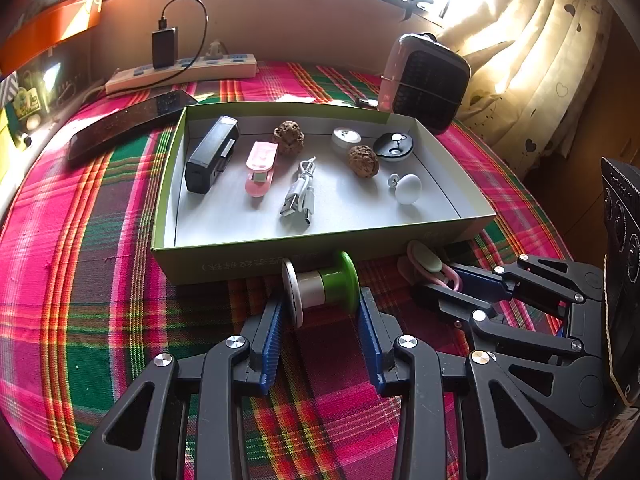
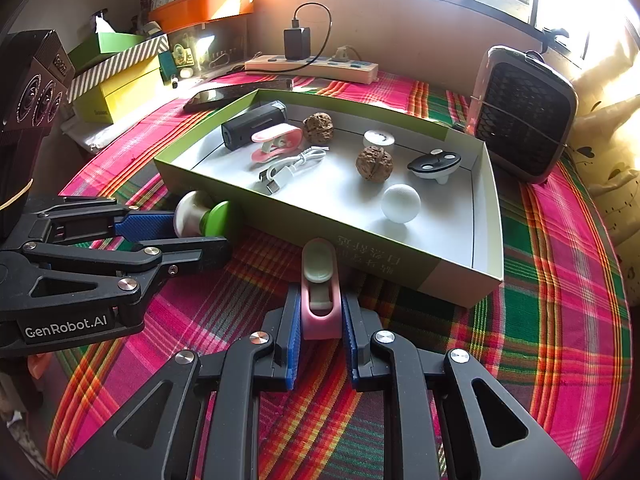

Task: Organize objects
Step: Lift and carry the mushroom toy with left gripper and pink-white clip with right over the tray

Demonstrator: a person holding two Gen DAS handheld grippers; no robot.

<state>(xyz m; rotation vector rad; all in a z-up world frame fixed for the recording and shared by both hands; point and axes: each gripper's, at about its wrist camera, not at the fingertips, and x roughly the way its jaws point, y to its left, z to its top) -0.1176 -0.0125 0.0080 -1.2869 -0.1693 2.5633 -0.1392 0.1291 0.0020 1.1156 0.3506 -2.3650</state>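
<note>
My left gripper [image 1: 322,300] is shut on a small spool [image 1: 316,286] with one white and one green flange, low over the plaid cloth just before the front wall of the green box [image 1: 168,184]. The right wrist view shows that left gripper [image 2: 200,232] and the spool [image 2: 200,214] at the box's [image 2: 280,224] near-left wall. My right gripper [image 2: 320,296] is shut on a pink clip with a pale green pad [image 2: 320,322], also just outside the front wall. From the left wrist view, the right gripper [image 1: 444,280] and clip [image 1: 424,262] are at the right.
Inside the box lie a black device [image 1: 210,156], another pink clip [image 1: 260,168], a white USB cable [image 1: 300,192], two walnuts [image 1: 362,160], a white egg shape [image 1: 408,189] and a black-and-white disc [image 1: 394,146]. Behind stand a power strip [image 1: 180,74], a dark remote [image 1: 128,124] and a small heater [image 1: 424,84].
</note>
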